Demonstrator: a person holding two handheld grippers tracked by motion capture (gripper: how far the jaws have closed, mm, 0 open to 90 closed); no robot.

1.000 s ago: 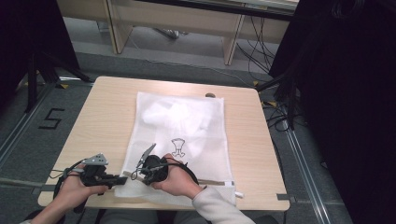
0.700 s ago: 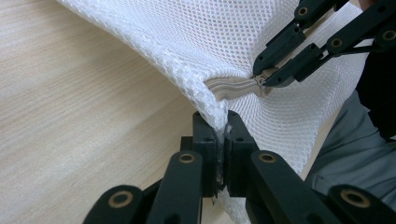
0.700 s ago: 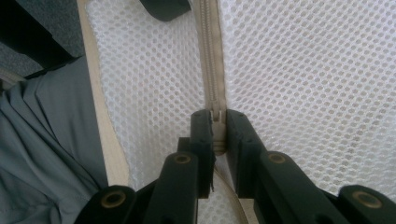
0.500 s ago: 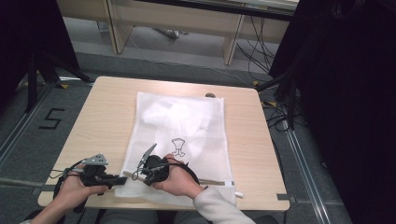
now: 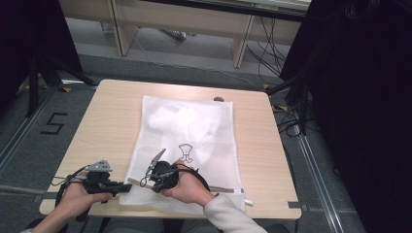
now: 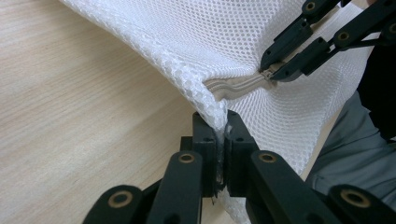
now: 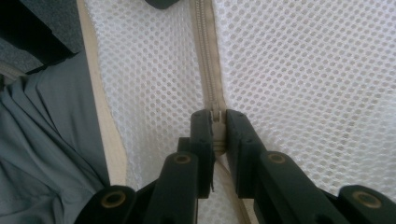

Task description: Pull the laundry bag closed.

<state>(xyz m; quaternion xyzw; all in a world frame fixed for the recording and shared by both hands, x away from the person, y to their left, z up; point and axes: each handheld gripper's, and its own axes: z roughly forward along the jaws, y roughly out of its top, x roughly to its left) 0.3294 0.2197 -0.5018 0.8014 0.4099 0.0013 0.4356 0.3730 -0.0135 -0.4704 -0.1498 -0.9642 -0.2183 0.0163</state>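
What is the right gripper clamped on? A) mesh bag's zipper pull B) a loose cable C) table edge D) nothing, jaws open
A: in the right gripper view the right gripper has its jaws shut on the zipper pull of the white mesh laundry bag, with the zipper tape running up from it.

A black numeral "5" is marked on the grey floor left of the wooden table. A small black line drawing, carrying no readable words, is printed on the white mesh laundry bag.
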